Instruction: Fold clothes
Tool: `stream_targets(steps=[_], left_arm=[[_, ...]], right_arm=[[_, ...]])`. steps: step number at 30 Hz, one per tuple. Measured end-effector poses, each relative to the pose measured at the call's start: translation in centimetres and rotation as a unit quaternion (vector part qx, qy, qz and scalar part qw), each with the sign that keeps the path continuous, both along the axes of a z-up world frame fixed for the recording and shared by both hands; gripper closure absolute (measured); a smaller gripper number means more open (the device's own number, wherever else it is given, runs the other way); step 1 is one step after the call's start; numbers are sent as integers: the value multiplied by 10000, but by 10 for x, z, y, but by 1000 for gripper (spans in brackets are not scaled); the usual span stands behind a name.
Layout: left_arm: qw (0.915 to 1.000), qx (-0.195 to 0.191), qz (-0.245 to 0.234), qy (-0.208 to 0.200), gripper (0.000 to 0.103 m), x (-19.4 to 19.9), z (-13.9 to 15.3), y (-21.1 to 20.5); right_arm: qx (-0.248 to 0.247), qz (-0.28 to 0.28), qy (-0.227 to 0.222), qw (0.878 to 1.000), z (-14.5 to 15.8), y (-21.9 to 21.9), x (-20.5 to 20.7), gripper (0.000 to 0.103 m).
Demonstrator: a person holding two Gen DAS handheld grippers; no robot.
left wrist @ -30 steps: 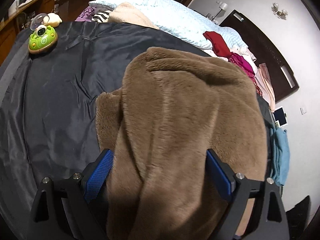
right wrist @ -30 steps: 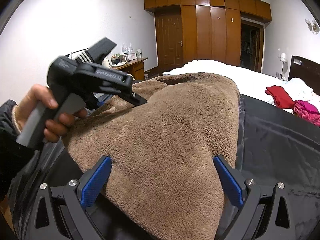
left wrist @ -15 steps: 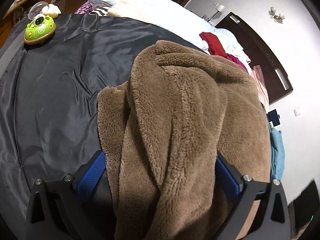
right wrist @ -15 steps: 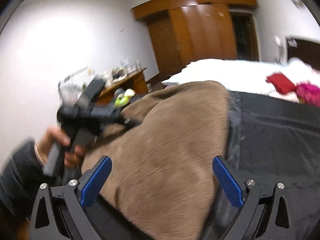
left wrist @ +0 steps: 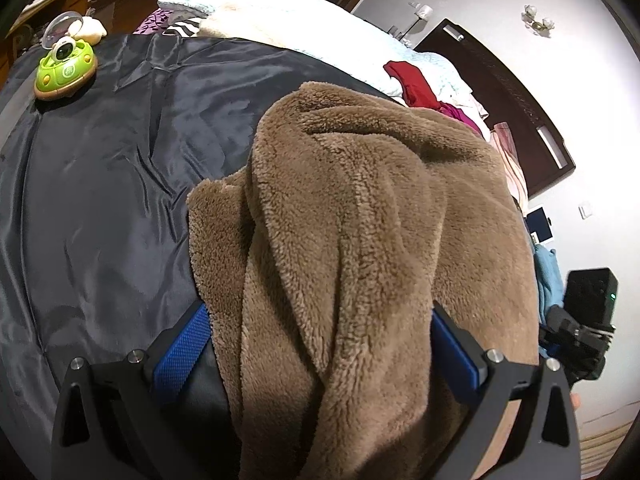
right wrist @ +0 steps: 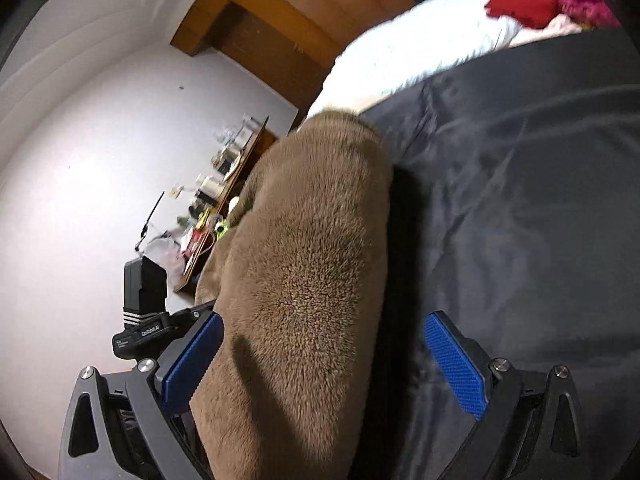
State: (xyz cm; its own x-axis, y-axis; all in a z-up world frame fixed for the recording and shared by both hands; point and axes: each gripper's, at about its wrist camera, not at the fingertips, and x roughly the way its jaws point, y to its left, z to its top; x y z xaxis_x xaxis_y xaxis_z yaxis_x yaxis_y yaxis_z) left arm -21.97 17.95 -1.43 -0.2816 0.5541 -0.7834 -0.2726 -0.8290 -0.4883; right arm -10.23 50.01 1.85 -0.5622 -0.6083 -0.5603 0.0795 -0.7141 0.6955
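Where brown fleece (left wrist: 360,240) drapes, left gripper (left wrist: 320,356) fingertips hidden

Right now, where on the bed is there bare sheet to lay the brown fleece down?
Free: the dark sheet between the green toy and the brown fleece, and the sheet right of the fleece in the right wrist view. Crowded: the headboard end, with the white bedding, the red garment and pink clothes.

dark sheet (left wrist: 100,208) bare, green toy (left wrist: 65,71) far corner
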Motion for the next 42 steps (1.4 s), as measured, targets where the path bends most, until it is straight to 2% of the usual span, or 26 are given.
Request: stream_targets(steps=[6,15,16,18,19,21,23,25,29,36,42], left_arm=[[9999,56,-80,48,1,-3,0,0],[9995,235,-191,101,1,-5,-2,-2],[9994,258,-192,93,1,-5,-2,-2],[9993,311,-173,66,2,-5,-2,-1],[9991,367,-197,20,8,-5,-3,-1],[9983,509,-276,-107,25,-3,-4,-1],[9980,542,-287,-125,30,0,-2,2],[9985,446,-317,-11,40,6,6,6],[9985,395,-369,66,52,18,23,20],[9959,413,-732,327,53,46,62,92],[9887,523,-1283,565,53,74,95,201]], right_arm=[[-128,301,-227,9992,-14,-16,-19,1],[-78,688,-208,9974,-21,-37,-34,1],[-59,679,-209,9975,-22,-39,-34,3],[-36,641,-210,9977,-24,-41,-34,22],[-56,601,-183,9980,-24,-40,-32,25],[-111,537,-77,9985,-23,-37,-28,40],[-149,474,6,9988,-21,-34,-23,45],[-108,425,113,9990,-14,-32,-17,48],[27,293,374,9989,3,-20,0,49],[258,-82,906,9955,42,31,48,50],[366,-672,1281,9888,71,123,105,50]])
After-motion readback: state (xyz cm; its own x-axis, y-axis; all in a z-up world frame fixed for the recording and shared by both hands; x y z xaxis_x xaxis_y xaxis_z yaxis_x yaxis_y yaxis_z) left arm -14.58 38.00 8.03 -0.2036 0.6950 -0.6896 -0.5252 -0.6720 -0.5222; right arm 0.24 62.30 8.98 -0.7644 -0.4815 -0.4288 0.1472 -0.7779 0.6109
